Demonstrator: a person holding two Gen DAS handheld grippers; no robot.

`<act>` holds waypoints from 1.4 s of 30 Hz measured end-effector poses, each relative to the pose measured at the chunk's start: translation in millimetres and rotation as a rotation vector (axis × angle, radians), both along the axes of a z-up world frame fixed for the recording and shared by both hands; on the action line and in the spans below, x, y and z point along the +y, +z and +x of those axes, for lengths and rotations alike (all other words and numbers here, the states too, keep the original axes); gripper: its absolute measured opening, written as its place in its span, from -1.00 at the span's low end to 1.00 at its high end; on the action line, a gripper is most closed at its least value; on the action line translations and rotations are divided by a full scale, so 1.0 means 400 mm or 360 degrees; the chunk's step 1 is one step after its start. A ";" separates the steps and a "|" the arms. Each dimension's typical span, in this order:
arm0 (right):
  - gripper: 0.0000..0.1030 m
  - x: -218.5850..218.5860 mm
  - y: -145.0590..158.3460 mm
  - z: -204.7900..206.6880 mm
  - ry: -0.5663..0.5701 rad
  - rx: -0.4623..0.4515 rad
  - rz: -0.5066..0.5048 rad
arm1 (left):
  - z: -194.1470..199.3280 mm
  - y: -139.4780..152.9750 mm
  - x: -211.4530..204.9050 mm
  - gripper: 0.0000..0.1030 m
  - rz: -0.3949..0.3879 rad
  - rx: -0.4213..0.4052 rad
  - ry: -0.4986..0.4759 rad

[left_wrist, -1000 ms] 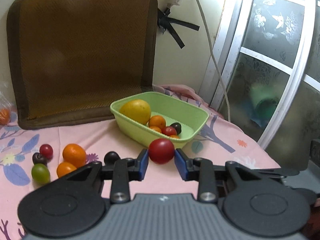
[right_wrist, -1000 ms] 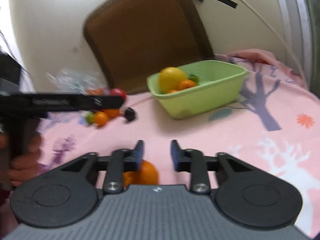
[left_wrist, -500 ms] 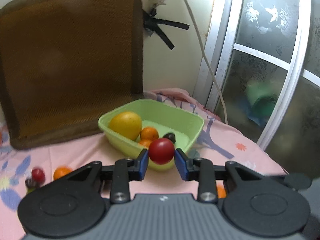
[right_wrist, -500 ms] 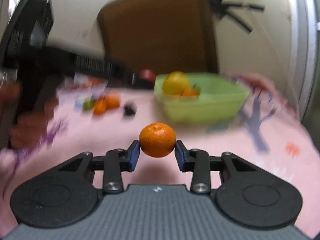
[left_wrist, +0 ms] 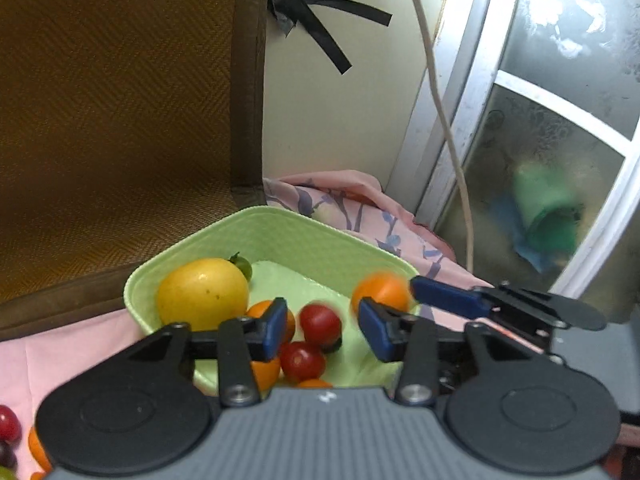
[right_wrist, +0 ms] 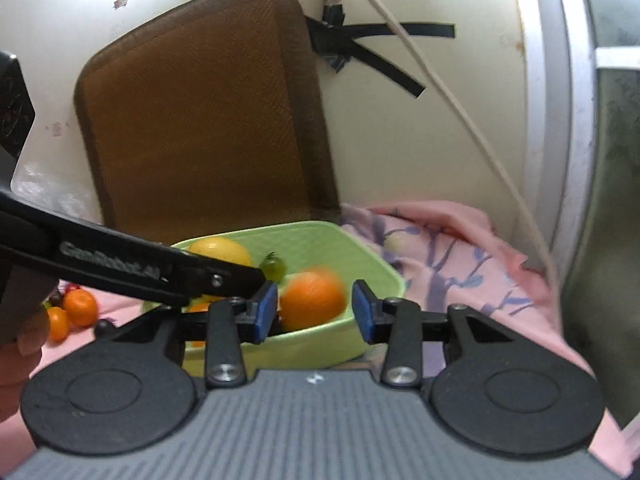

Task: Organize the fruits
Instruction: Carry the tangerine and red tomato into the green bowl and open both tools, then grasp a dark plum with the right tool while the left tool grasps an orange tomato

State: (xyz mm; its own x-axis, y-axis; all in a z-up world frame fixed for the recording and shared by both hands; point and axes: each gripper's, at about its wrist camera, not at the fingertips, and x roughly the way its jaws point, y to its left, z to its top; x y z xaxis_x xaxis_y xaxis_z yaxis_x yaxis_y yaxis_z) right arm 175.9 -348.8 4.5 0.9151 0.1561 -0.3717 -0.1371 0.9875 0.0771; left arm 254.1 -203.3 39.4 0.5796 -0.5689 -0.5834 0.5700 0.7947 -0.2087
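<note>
sitting on a pink floral cloth (left_wrist: 400, 220), a light green plastic tub (left_wrist: 304, 236), rectangular with rounded corners and smooth walls, holds the sorted fruit. inside it, in the left wrist view, lie one large smooth yellow fruit (left_wrist: 202, 294) at the near left, one small green fruit (left_wrist: 242, 266) with a stem behind it, two glossy round red fruits (left_wrist: 302, 360) near the middle, and a few small oranges partly hidden behind the tool fingers, so the exact count is unclear.

the left tool (left_wrist: 323, 326) hangs over the tub with its blue-padded fingers spread apart and nothing between them; one red fruit (left_wrist: 320, 322), slightly blurred, shows in the gap, over the tub floor.

the right tool (right_wrist: 314, 312) reaches over the tub's right rim, its pads also apart. a round orange (right_wrist: 312, 300), blurred at the edges, sits in the gap between them without clearly touching either pad, over the inside of the tub.

outside the tub, in the right wrist view, two oranges (right_wrist: 80, 306) and some small dark fruits rest on the cloth at far left, next to a person's hand (right_wrist: 20, 344).

a brown woven cushion (right_wrist: 200, 120) with a darker border leans on the cream wall, beside strips of black tape (right_wrist: 360, 48) and a white cable (right_wrist: 460, 108).
</note>
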 end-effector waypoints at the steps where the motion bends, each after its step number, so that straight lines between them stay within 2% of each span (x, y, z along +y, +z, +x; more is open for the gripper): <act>1: 0.00 -0.003 -0.002 0.001 -0.0008 -0.0016 -0.0003 | 0.003 -0.004 -0.002 -0.12 0.0003 0.0006 0.0005; 4: 0.03 -0.022 -0.005 -0.006 -0.0009 -0.0018 0.0080 | 0.002 0.002 0.017 -0.11 -0.0040 0.0027 0.0016; 6: 0.03 -0.031 0.000 -0.020 0.0004 -0.0076 0.0120 | -0.013 0.032 0.053 -0.11 -0.0081 -0.0019 0.0048; 9: 0.02 -0.039 0.013 -0.049 -0.0030 -0.0171 0.0141 | -0.062 0.097 0.157 -0.11 -0.0185 -0.0124 0.0116; 12: 0.02 -0.042 0.028 -0.070 -0.0036 -0.0238 0.0181 | -0.130 0.148 0.294 -0.11 -0.0227 -0.0252 0.0255; 14: 0.00 -0.038 0.039 -0.076 -0.0022 -0.0240 0.0227 | -0.177 0.161 0.382 -0.10 -0.0205 -0.0312 0.0366; 16: -0.10 -0.022 0.054 -0.088 0.0040 -0.0225 0.0257 | -0.221 0.158 0.458 -0.10 -0.0140 -0.0349 0.0482; 20: -0.11 0.057 0.074 -0.110 0.0234 -0.0175 0.0226 | -0.287 0.111 0.556 -0.10 -0.0026 -0.0309 0.0617; 23: -0.12 0.157 0.076 -0.113 0.0415 -0.0111 0.0092 | -0.307 0.059 0.561 -0.10 0.0053 -0.0275 0.0609; 26: -0.12 0.255 0.059 -0.096 0.0552 -0.0013 -0.0046 | -0.313 0.018 0.537 -0.11 0.0069 -0.0249 0.0556; 28: -0.12 0.311 0.040 -0.082 0.0606 0.0033 -0.0140 | -0.307 -0.005 0.518 -0.11 0.0075 -0.0238 0.0514; 31: -0.12 0.365 0.009 -0.059 0.0595 0.0072 -0.0290 | -0.283 -0.025 0.492 -0.11 0.0081 -0.0213 0.0448; 33: -0.12 0.377 0.000 -0.037 0.0579 0.0107 -0.0308 | -0.266 -0.038 0.482 -0.11 0.0112 -0.0211 0.0440; 37: -0.12 0.380 -0.021 -0.013 0.0568 0.0173 -0.0299 | -0.239 -0.050 0.458 -0.11 0.0093 -0.0180 0.0384; 42: -0.12 0.388 -0.029 0.008 0.0570 0.0276 -0.0288 | -0.196 -0.078 0.404 -0.11 0.0212 -0.0158 0.0314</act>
State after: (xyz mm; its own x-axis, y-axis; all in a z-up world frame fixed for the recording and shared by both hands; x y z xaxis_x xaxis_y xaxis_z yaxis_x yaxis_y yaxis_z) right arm 179.1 -193.6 -7.1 0.7369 0.3703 -0.5655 -0.4736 0.8798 -0.0410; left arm 175.9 -41.8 8.3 0.7299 -0.3610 -0.5805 0.4136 0.9093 -0.0454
